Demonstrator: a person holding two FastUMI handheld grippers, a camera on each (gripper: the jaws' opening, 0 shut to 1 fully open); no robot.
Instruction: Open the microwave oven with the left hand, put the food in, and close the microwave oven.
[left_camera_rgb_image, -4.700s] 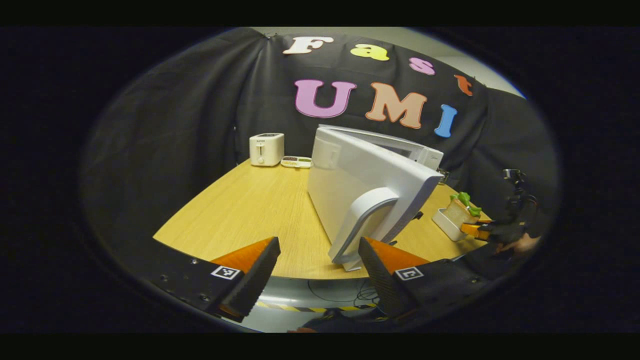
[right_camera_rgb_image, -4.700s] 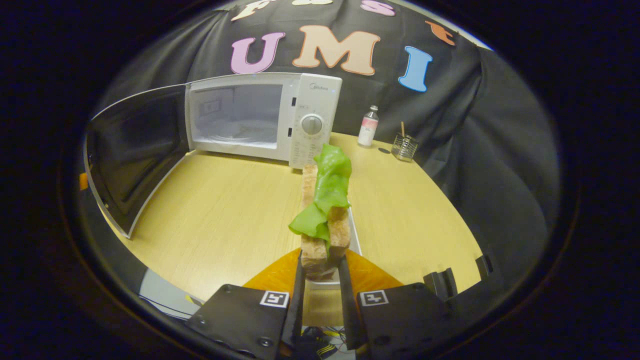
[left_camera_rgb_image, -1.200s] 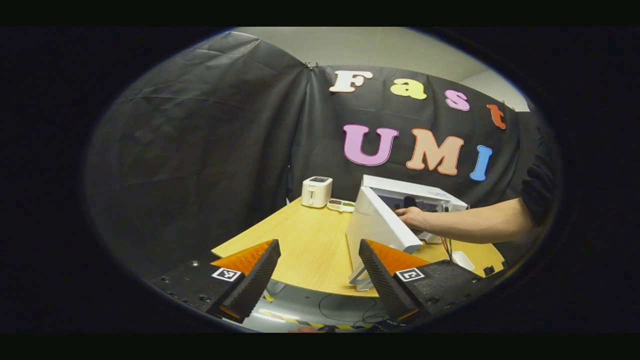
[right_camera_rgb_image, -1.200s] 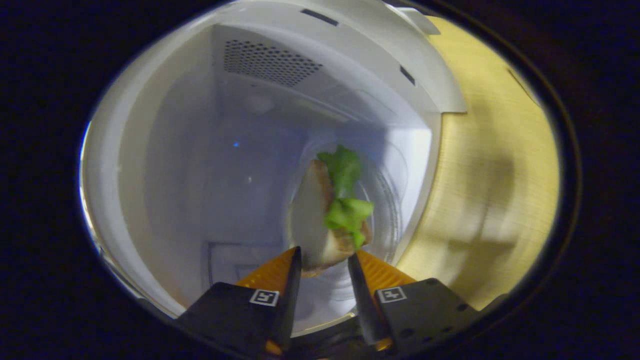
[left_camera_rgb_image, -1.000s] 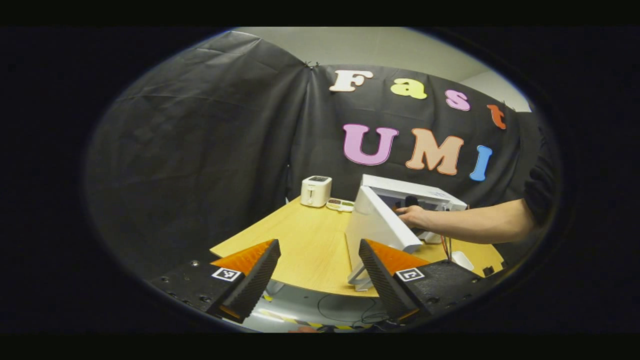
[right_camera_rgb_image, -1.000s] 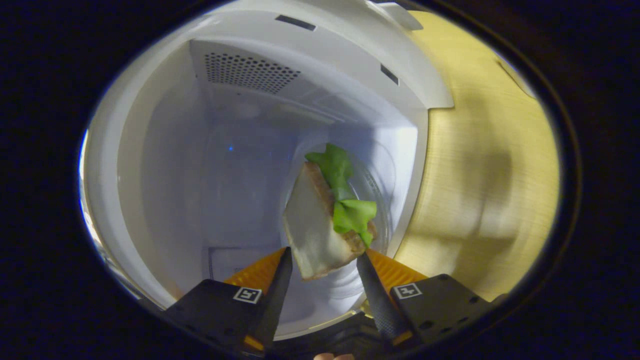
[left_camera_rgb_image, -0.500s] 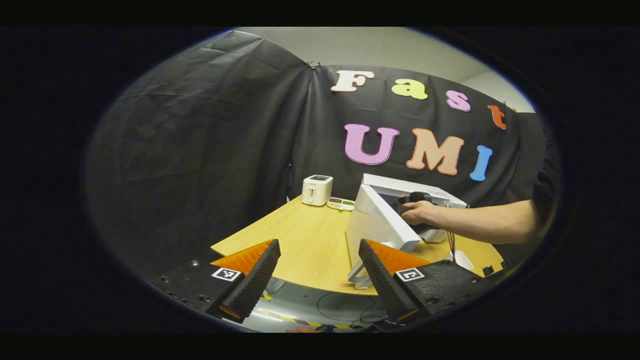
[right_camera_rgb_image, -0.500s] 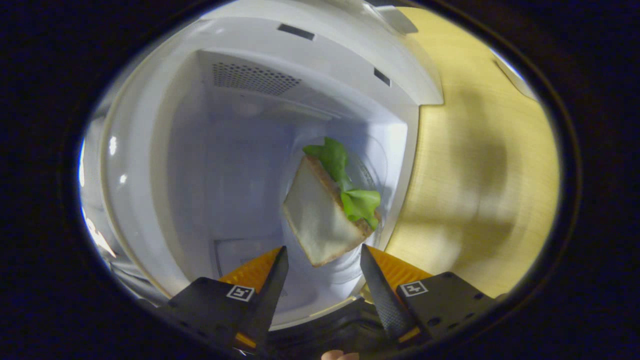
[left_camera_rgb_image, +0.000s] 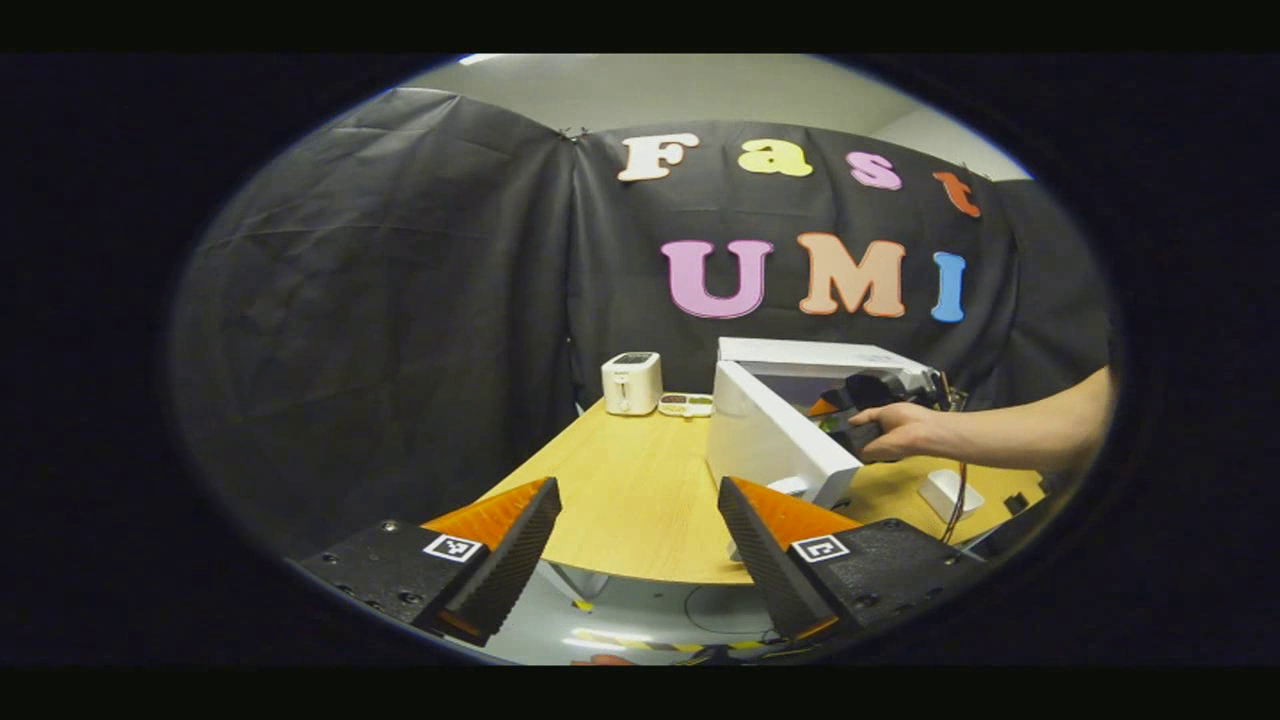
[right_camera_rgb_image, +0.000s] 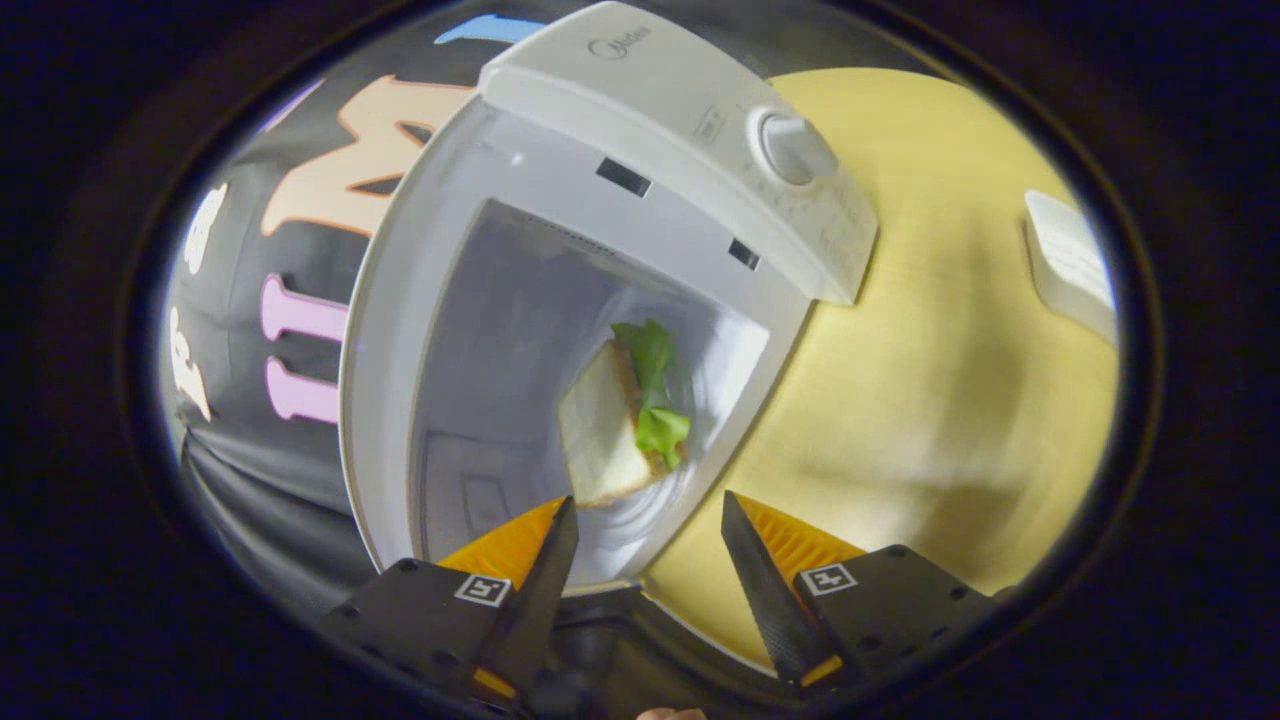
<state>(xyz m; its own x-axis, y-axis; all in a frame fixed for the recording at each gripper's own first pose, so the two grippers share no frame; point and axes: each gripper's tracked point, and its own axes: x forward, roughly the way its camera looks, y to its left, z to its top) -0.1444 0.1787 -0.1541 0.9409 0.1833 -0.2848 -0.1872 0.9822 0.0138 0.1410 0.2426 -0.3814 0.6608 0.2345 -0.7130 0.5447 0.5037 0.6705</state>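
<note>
**Sandwich lying inside the open microwave, both grippers empty**

In the right gripper view, the right gripper (right_camera_rgb_image: 647, 560) has its fingers spread apart with nothing between them. Just beyond its tips, the sandwich (right_camera_rgb_image: 620, 425) (a slice of bread with a green lettuce leaf along one edge) lies inside the cavity of the microwave (right_camera_rgb_image: 560, 300), on the glass turntable (right_camera_rgb_image: 690, 400). The control panel with its round knob (right_camera_rgb_image: 795, 148) runs along the upper right of the opening, and the wooden table (right_camera_rgb_image: 950, 400) spreads beyond it. A white tray (right_camera_rgb_image: 1072, 262) sits on the table, well apart from the oven.

In the left gripper view, the left gripper (left_camera_rgb_image: 640, 545) is held off the near edge of the table (left_camera_rgb_image: 620, 500), its jaws wide apart and holding nothing. The microwave door (left_camera_rgb_image: 775, 445) stands swung open toward the camera. Behind the door, a hand (left_camera_rgb_image: 905, 432) on a bare forearm holds the other gripper at the oven's mouth. A white toaster (left_camera_rgb_image: 631, 383) stands at the far edge of the table, with a small flat dish (left_camera_rgb_image: 686, 404) just beside it.
</note>
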